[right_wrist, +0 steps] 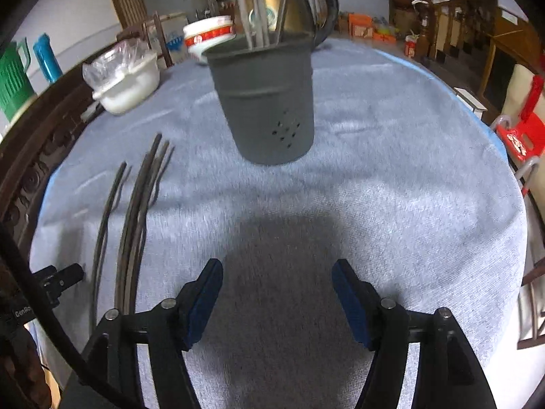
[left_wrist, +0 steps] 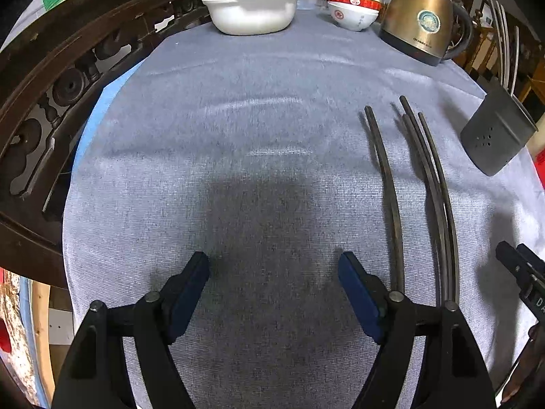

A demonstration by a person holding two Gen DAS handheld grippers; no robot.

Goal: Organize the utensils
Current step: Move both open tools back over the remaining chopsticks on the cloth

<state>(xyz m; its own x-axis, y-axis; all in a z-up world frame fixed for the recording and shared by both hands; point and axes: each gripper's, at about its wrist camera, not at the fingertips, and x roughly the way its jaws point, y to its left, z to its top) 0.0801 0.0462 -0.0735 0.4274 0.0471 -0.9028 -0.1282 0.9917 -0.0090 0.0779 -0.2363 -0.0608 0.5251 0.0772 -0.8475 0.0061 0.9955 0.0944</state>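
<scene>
Chopsticks (left_wrist: 439, 184) lying lengthwise, tips pointing away, right of the wide, empty left claw (left_wrist: 274, 269).
Grey holder (right_wrist: 265, 102) ahead of the wide, empty right claw (right_wrist: 277, 272) holds upright pale utensils (right_wrist: 259, 17).

The place looked like a lived-in home dining room: a cloth-covered table (left_wrist: 272, 85) bore stacked bowls (left_wrist: 354, 6), a brass-coloured kettle (left_wrist: 422, 17) and a chopstick holder (right_wrist: 262, 102), with carved wooden furniture (left_wrist: 68, 68) around it.

kettle (left_wrist: 422, 17) | stacked bowls (left_wrist: 354, 5) | white basin (left_wrist: 252, 13) | grey tablecloth (left_wrist: 238, 102)
</scene>
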